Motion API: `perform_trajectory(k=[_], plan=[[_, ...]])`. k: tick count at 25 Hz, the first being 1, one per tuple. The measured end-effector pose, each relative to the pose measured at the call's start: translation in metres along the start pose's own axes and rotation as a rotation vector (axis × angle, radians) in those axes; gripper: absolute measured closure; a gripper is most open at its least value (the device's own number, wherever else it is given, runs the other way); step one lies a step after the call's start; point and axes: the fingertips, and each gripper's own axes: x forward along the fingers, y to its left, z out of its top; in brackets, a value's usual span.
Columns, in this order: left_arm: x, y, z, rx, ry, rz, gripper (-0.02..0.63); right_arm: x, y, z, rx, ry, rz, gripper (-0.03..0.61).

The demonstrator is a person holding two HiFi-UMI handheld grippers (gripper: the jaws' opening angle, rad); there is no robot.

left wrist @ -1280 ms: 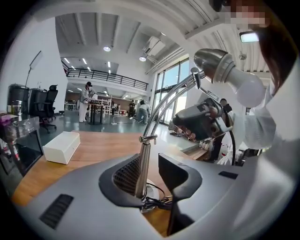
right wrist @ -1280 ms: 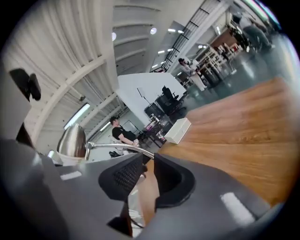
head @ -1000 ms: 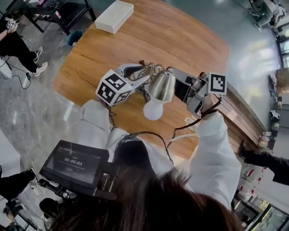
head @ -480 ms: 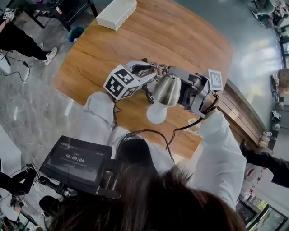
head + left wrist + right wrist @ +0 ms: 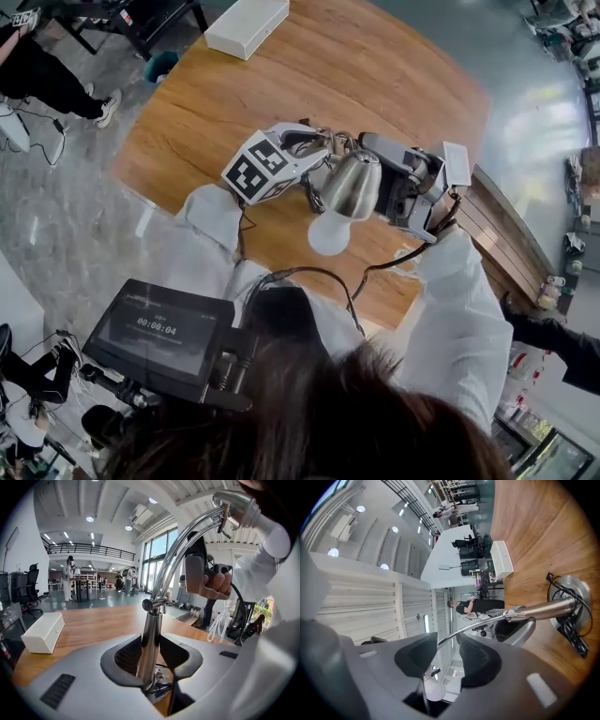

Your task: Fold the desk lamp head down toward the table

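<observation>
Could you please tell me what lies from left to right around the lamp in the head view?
Left hand-held gripper, shut on the lamp stem → lamp head → right hand-held gripper, its jaws closing around the lamp arm.

white box (image 5: 246,26), standing bystander (image 5: 42,82), grey floor (image 5: 56,216)

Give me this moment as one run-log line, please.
left gripper: shut on lamp post | right gripper: closing, lamp arm between jaws | lamp head: raised
</observation>
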Motion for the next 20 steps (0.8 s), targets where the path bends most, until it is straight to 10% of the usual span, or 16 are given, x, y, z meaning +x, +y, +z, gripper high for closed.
perform_trajectory(k=[13, 20], plan=[[-0.002, 0.001, -0.004, 0.047, 0.052, -0.010, 0.491, 0.026, -0.006, -0.004, 0.099, 0.072, -0.021, 0.419], [-0.001, 0.000, -0.006, -0.005, 0.066, -0.067, 0.485, 0.036, 0.002, -0.020, -0.014, 0.162, -0.024, 0.426]])
